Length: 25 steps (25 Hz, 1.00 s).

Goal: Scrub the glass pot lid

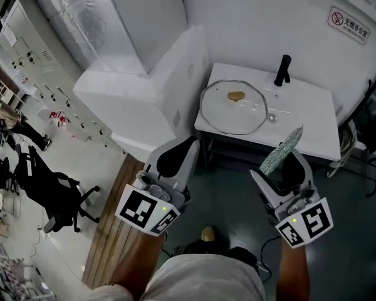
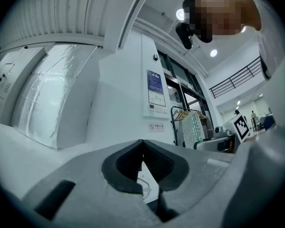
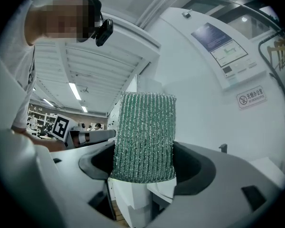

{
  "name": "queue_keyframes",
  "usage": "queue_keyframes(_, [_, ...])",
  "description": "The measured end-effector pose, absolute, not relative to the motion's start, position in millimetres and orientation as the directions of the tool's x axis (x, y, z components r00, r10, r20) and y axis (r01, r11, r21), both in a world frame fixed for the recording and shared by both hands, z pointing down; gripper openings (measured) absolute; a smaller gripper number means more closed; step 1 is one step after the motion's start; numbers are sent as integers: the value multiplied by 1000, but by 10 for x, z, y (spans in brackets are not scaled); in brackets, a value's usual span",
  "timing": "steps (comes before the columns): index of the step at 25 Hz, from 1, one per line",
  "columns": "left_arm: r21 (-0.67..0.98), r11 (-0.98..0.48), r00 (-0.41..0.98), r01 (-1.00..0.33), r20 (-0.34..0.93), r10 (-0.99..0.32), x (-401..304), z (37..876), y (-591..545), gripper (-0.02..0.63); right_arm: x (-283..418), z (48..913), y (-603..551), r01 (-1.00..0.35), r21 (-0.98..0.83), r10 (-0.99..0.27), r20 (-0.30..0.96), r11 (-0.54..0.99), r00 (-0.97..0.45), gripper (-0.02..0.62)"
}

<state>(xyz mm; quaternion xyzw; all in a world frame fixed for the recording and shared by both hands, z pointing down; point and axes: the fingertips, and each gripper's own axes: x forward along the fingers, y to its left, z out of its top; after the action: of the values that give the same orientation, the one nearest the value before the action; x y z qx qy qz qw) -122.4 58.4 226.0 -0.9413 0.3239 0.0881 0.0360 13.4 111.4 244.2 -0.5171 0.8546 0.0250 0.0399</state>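
Note:
The round glass pot lid [image 1: 233,107] with a brown knob [image 1: 236,96] lies flat on a white counter [image 1: 304,130] ahead of me. My right gripper [image 1: 287,158] is shut on a green glittery scrub sponge [image 1: 281,150], well short of the counter and below its front edge in the head view. In the right gripper view the sponge [image 3: 145,137] stands upright between the jaws of that gripper [image 3: 145,170]. My left gripper [image 1: 183,150] hangs to the left of the counter, shut, with nothing in it. Its pads [image 2: 154,160] meet in the left gripper view.
A black tap-like post [image 1: 282,69] stands at the back of the counter. A big white box-shaped block [image 1: 144,96] stands directly left of the counter. A black office chair [image 1: 53,190] and a wooden floor strip [image 1: 116,231] are at the lower left.

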Motion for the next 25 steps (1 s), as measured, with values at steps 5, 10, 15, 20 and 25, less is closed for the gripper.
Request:
queue_keyframes(5, [1, -799, 785, -602, -181, -592, -1230, 2351, 220, 15, 116, 2517, 797, -895, -4, -892, -74, 447, -445, 348])
queue_keyframes(10, [18, -804, 789, -594, -179, -587, -1215, 2384, 19, 15, 123, 2515, 604, -898, 6, -896, -54, 440, -440, 348])
queue_keyframes(15, [22, -796, 780, -605, -184, -598, -1147, 2391, -159, 15, 220, 2497, 416, -895, 20, -893, -58, 445, -445, 348])
queue_keyframes(20, [15, -783, 771, -621, -168, -614, -1043, 2430, -389, 15, 346, 2508, 148, -887, 18, -884, -68, 462, -462, 348])
queue_keyframes(25, [8, -760, 751, -650, -151, -643, -882, 2453, -709, 15, 548, 2519, -203, -874, 17, -872, -71, 485, -485, 348])
